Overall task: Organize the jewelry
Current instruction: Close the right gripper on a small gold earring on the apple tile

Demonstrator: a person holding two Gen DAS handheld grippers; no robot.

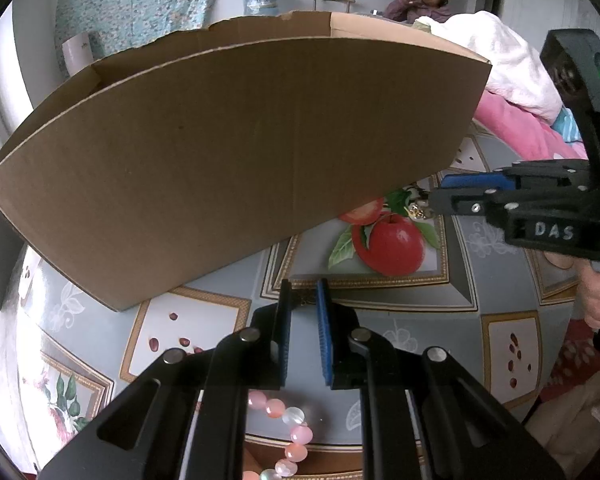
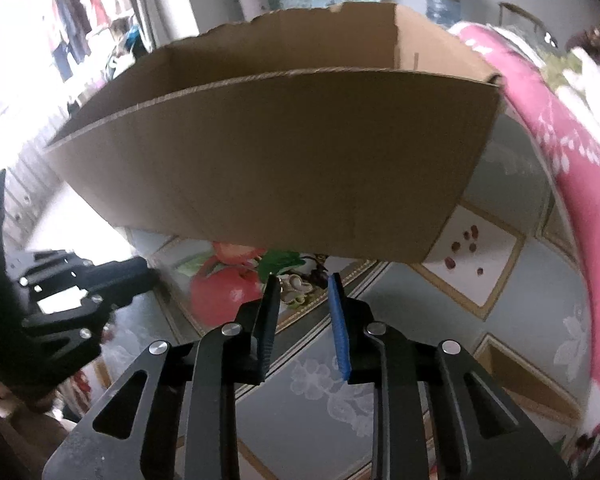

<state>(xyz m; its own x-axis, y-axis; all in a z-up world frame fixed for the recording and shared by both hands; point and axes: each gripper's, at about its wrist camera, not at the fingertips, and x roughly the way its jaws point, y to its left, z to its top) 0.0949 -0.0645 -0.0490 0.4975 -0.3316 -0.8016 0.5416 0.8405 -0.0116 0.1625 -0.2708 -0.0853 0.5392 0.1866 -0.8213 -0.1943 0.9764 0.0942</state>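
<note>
Nearest the left wrist camera, a bracelet of round pink and translucent beads (image 1: 290, 436) lies on the tablecloth, partly hidden under the black frame of the left gripper (image 1: 303, 300). That gripper points down at the cloth with its 2 blue-padded jaws drawn almost together; a thin dark chain-like piece seems to sit at their tips, too small to say whether the pads press on it.

The grey patterned tablecloth with gold-bordered fruit panels (image 1: 380, 320) carries a printed red apple in the middle. On that panel, just beyond the apple, lies a small cluster of gold and cream jewellery (image 2: 298, 286). The right gripper (image 2: 302, 280) reaches in from the right in the left wrist view, a hand (image 1: 598, 296) on its handle. In its own view, the jaws stand on either side of the cluster with a clear gap, not pressing on it.

Behind the jewellery stands a large open brown cardboard box (image 1: 236, 152), its near wall close to the cluster.

Beyond it, pink and white bedding (image 1: 512, 92) is piled, and a person (image 1: 424, 0) sits at the far wall.
</note>
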